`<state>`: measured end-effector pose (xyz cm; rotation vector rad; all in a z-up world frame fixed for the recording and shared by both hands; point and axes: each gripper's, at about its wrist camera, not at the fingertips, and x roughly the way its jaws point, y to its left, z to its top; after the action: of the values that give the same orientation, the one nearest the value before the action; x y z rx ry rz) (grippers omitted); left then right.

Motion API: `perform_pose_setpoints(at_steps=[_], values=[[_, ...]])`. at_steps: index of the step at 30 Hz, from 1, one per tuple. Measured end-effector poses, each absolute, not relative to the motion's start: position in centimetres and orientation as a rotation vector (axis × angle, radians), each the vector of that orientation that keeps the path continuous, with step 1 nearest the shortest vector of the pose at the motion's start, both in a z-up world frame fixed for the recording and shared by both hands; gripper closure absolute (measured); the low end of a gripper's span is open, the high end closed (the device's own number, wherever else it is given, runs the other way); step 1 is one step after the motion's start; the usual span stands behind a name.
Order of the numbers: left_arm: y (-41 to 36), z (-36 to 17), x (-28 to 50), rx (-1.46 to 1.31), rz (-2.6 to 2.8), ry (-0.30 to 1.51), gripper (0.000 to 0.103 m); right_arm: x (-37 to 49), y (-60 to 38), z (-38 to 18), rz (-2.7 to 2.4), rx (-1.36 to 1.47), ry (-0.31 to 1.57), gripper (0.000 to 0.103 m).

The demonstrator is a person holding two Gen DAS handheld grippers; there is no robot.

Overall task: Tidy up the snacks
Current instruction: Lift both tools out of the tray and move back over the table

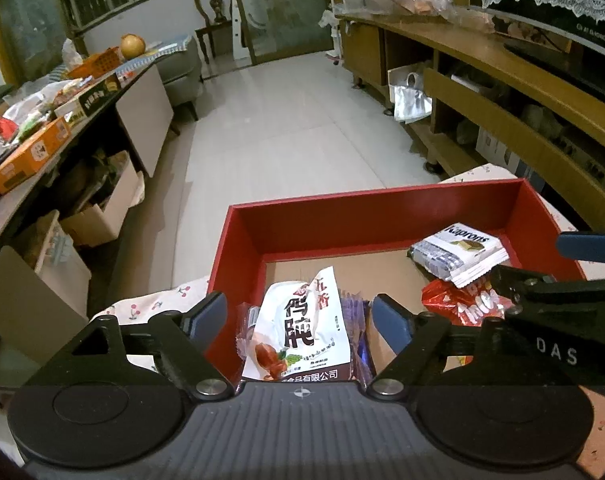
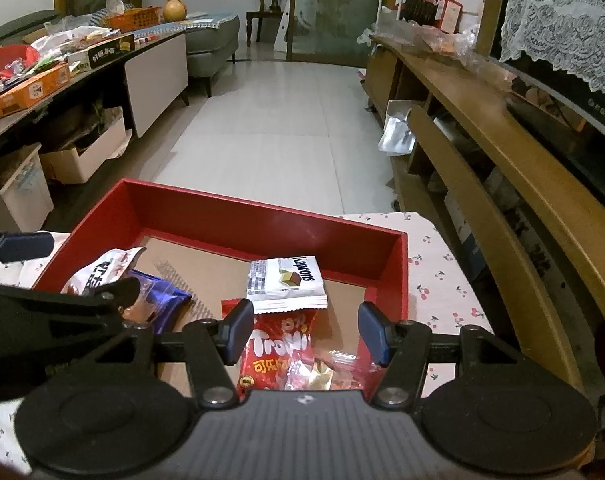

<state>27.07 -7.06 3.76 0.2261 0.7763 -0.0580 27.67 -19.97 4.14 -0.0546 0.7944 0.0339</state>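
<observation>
Snacks already inside red box [image 2: 262, 216]: white pouch [image 1: 302, 328], purple packet [image 2: 164, 300], Kaprons wafer [image 2: 286, 280], red Trolli bag [image 2: 282, 344]. Left gripper [image 1: 300, 316] and right gripper [image 2: 302, 330] both spread wide, empty (remaining loose snacks, if any, out of view).

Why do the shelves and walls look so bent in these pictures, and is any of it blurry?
Left wrist view: the fisheye lens bows the long wooden shelf unit, and the corners go black; the white snack packet with black characters is sharp. Right wrist view: same bending, with the red Trolli packet crisp and the other gripper's arm soft.
</observation>
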Motion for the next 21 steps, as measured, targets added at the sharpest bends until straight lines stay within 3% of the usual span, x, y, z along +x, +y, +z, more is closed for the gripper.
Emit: perform_pose_setpoints(at_steps=[21], values=[[-6.2,7.1,21.7,0.153,-0.101,0.715,0.017,21.3,-20.0,8.1,0.039,-0.07,0.73,0.025]])
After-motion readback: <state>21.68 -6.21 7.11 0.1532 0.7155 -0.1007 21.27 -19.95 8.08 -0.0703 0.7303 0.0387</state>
